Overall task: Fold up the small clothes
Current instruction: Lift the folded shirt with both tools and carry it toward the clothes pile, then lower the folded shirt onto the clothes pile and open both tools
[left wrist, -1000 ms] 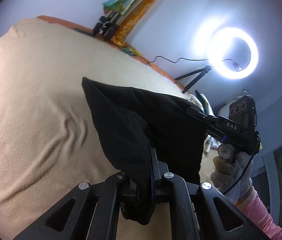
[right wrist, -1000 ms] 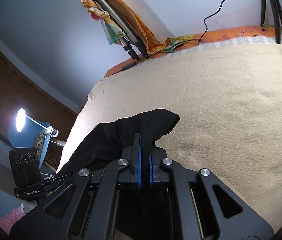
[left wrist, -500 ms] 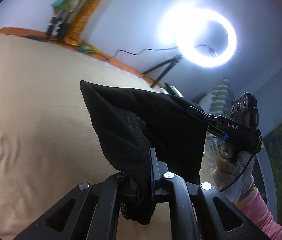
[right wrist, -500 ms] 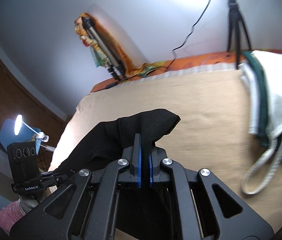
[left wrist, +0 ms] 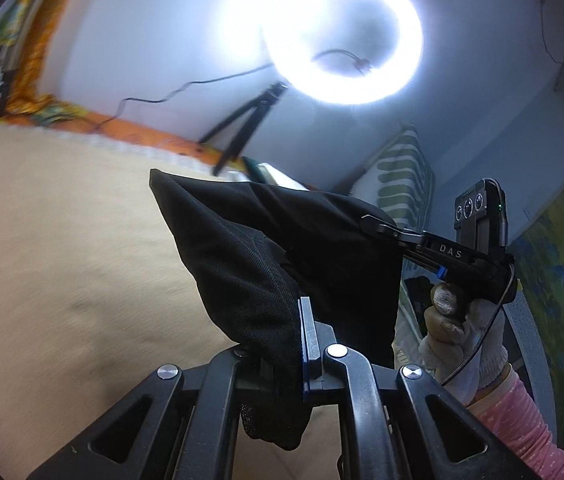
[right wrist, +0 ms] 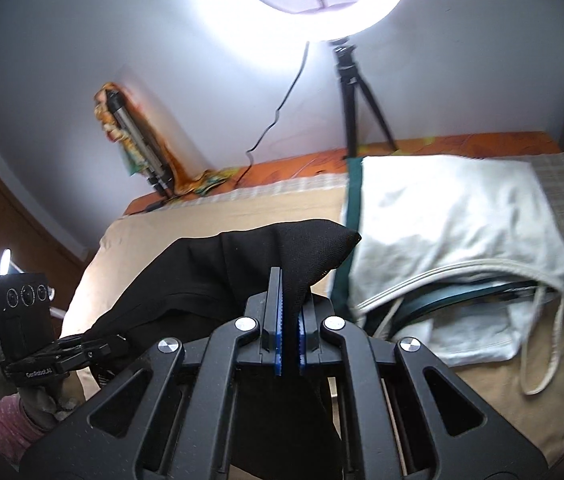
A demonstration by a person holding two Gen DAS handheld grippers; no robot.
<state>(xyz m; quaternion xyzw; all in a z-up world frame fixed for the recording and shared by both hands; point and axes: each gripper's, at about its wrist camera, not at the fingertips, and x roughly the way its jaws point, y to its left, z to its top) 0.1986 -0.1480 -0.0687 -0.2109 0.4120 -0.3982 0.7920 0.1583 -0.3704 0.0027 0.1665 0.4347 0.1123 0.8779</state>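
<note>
Black garment (left wrist: 282,248) held aloft over bed (left wrist: 62,240), clamped by left claw (left wrist: 305,344) and right claw (right wrist: 288,320). Carried sideways since earlier frames; white bag (right wrist: 454,232) now revealed. Fold not yet laid.

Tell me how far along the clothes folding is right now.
Done: a white garment already lies on the bed. In hand: both the left gripper and right gripper clamp the black garment, lifted in the air. Left: laying it down and folding it.
</note>
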